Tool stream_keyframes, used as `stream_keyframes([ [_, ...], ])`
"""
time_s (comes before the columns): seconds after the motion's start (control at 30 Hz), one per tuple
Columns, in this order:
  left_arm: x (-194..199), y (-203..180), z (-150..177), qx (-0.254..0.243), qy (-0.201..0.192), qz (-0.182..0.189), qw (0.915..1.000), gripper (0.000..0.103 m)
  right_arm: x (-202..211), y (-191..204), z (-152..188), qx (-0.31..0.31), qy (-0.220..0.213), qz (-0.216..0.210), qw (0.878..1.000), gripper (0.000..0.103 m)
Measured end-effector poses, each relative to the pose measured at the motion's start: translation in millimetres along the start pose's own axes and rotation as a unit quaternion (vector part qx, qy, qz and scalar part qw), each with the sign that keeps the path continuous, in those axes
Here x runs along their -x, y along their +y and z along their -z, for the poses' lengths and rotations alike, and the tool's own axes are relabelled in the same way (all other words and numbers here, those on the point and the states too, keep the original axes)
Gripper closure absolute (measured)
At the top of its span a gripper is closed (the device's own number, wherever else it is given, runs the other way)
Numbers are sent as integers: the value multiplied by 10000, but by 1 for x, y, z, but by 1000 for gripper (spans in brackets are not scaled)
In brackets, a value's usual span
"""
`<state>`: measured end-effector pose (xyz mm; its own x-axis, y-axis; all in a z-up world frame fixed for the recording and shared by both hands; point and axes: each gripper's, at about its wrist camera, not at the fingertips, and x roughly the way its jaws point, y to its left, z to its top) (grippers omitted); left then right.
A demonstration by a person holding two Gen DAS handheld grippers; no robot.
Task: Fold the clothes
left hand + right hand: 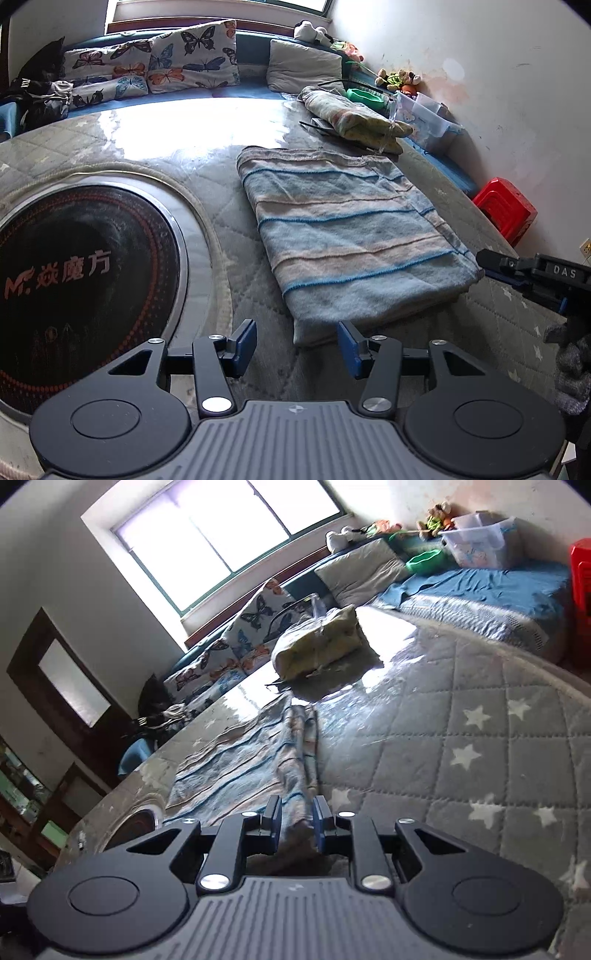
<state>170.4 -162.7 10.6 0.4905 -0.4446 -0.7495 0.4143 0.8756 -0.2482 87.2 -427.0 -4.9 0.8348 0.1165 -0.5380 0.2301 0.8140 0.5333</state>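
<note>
We are working on a round table draped in a grey quilted cover with white stars (207, 236), an induction hob (81, 273) set in its centre and a cushioned bench with butterfly pillows (192, 55) under the window beyond. The striped blue-and-beige garment (351, 229) lies already folded into a rectangle on the right half of the table, its long axis running from the near edge toward the far edge, with a second yellowish folded bundle (354, 114) past its far end. Our left gripper (297, 347) hangs just short of the garment's near left corner, jaws parted and empty, nothing between the blue pads. Our right gripper (297, 823) is clamped on the garment's near right corner, cloth bunched between its narrowed fingers; from the left wrist view it reaches in at that corner from the table's right edge. We judge the right hand is the one placed to carry the next fold across.
</note>
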Motion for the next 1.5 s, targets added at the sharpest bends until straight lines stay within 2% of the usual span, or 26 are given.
stream_keyframes([
  [0.2,3,2,6,50,11,-31,10000,49,-8,-3,8,101,114,251,9996,85],
  [0.33,5,5,9,80,6,-41,10000,49,-6,-13,10,-288,25,176,9994,85],
  [0.57,8,6,13,105,-8,-38,9999,48,1,-17,13,-368,-147,370,9985,84],
  [0.83,10,1,16,38,-11,-87,10000,44,14,-6,17,-145,-189,351,9991,84],
  [0.87,10,0,17,16,-6,-101,9999,43,14,-2,19,-56,-161,383,9991,80],
  [0.93,11,-2,18,-27,5,-123,9999,40,15,6,24,123,-105,446,9989,64],
  [1.2,16,-6,27,-164,17,-187,9997,29,17,29,44,521,29,415,9978,58],
  [1.27,18,-7,29,-195,-5,-203,9996,25,19,33,47,591,35,418,9974,52],
  [1.37,22,-6,33,-243,-80,-220,9994,18,22,39,53,716,50,439,9965,49],
  [1.43,25,-6,35,-278,-135,-235,9992,14,23,43,57,796,56,453,9958,42],
  [1.5,28,-7,37,-321,-191,-247,9990,12,25,47,60,840,59,454,9954,41],
])
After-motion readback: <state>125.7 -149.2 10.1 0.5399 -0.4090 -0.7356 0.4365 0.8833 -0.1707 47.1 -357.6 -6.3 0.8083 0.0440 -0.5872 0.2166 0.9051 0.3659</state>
